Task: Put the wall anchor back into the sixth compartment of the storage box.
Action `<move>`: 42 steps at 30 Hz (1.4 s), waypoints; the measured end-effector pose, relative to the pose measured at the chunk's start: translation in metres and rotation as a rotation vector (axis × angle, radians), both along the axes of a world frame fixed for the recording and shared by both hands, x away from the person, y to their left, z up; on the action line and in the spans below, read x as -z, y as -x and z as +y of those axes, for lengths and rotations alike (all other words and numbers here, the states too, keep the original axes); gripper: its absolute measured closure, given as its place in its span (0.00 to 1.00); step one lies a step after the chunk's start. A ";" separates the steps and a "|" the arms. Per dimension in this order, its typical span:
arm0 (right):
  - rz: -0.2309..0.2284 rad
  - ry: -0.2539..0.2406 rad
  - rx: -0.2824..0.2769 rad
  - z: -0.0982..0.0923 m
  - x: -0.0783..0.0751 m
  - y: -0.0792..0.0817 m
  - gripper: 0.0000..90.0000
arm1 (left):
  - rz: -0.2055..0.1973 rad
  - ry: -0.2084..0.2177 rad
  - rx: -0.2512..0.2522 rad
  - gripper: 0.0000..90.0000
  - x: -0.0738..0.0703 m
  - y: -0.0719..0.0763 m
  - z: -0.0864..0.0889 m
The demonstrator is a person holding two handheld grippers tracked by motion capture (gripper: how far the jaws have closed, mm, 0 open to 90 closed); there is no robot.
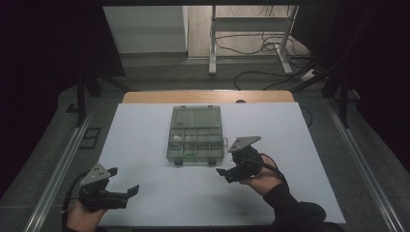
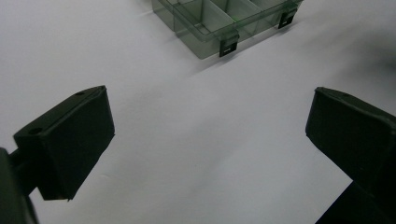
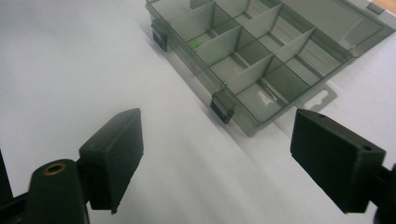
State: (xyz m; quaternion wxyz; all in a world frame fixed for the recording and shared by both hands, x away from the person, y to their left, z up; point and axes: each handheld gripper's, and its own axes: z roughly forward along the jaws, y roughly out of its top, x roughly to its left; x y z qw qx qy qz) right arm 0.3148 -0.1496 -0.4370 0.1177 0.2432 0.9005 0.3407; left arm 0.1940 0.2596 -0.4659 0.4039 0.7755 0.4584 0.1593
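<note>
A clear grey compartment box (image 1: 196, 163) lies open at the middle of the white table top (image 1: 140, 145), its lid (image 1: 197, 117) folded back flat behind it. Small white bits (image 1: 178, 140) and a green speck (image 1: 189, 155) lie in its compartments. My left gripper (image 1: 124, 180) is open at the front left, well apart from the box, with nothing between its jaws. My right gripper (image 1: 225, 175) is open just off the box's front right corner. In the right gripper view the box wall (image 3: 194, 70) lies ahead of the open gripper (image 3: 217, 140). The left gripper (image 2: 208, 121) faces the box's latch corner (image 2: 205, 46).
A wooden table edge (image 1: 208, 96) runs behind the white surface. Metal rails (image 1: 63, 164) flank both sides. Beyond the table, cables (image 1: 261, 46) and a desk frame (image 1: 212, 43) are on the floor.
</note>
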 end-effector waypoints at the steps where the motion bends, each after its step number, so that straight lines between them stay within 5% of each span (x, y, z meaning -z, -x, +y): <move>1: -0.001 -0.002 0.003 -0.002 -0.001 0.001 0.18 | 0.000 0.001 0.000 0.02 0.000 0.000 0.000; 42: -0.026 -0.027 0.167 -0.072 -0.006 0.031 0.00 | -0.024 0.015 -0.006 0.01 -0.002 0.002 0.003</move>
